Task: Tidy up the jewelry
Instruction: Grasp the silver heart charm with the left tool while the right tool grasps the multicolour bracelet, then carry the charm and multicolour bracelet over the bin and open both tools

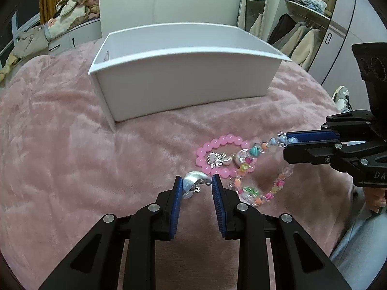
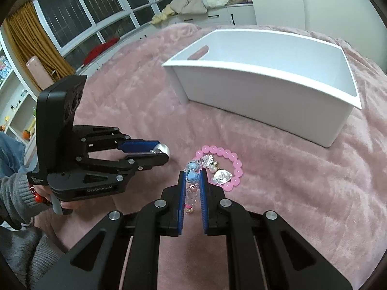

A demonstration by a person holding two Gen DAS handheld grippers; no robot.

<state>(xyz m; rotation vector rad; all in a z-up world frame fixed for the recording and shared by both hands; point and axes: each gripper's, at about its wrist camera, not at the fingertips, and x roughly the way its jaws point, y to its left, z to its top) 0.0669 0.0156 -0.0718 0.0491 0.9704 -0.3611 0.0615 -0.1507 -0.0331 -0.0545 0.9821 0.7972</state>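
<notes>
The white box stands open-topped on the pink blanket, and everything else lies in front of it, on the side nearer the cameras.

Farthest left of the box's front wall, the left gripper has its two blue pads either side of a silver earring. The left pad touches the earring; the right pad sits close against its curved tip, so the gripper appears to be clasping the piece, which looks lifted just clear of the blanket in the right wrist view.

Further right, still in front of the box, a pink bead bracelet lies flat on the blanket. Inside its ring rest a small spiky silver charm and a pearl-like piece.

Right of that, a bracelet of mixed colourful beads overlaps the pink ring and rises at one end to the right gripper, whose pads are pinched tight on its blue beads. The rest of that bracelet hangs down in a loop toward the blanket.
</notes>
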